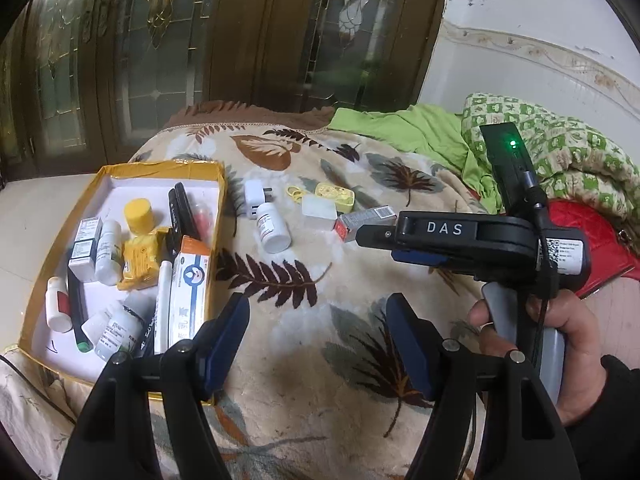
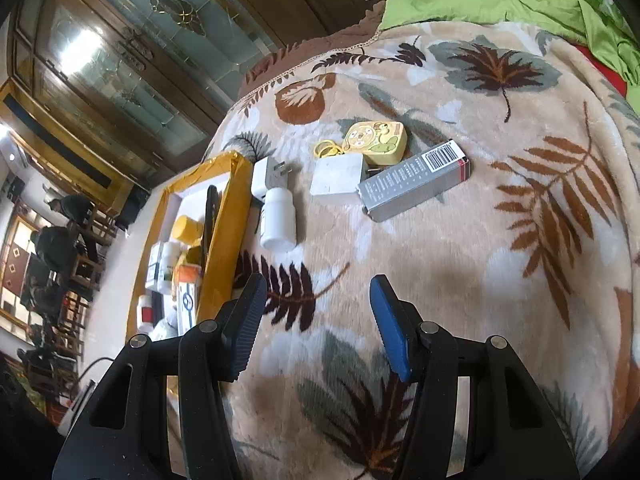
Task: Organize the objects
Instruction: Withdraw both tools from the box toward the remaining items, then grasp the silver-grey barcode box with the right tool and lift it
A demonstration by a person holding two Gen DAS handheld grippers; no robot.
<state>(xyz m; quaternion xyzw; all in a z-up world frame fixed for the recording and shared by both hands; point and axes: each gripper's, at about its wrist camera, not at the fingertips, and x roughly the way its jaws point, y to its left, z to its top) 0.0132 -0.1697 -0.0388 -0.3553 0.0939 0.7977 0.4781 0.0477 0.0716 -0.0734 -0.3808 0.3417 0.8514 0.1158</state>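
1. A leaf-patterned blanket (image 2: 460, 260) covers the bed.
2. A yellow-edged box (image 1: 60, 240) holds bottles and cartons.
3. A white bottle (image 2: 278, 220) and silver carton (image 2: 412, 184) lie outside, beside it.
4. Left gripper (image 1: 316, 344) and right gripper (image 2: 316, 320) both gape, released and empty.

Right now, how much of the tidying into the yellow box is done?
Mostly done: the yellow box already holds many bottles and cartons. Nothing is in hand; both tools are open. Left on the blanket: white bottle, charger, grey carton, yellow case.
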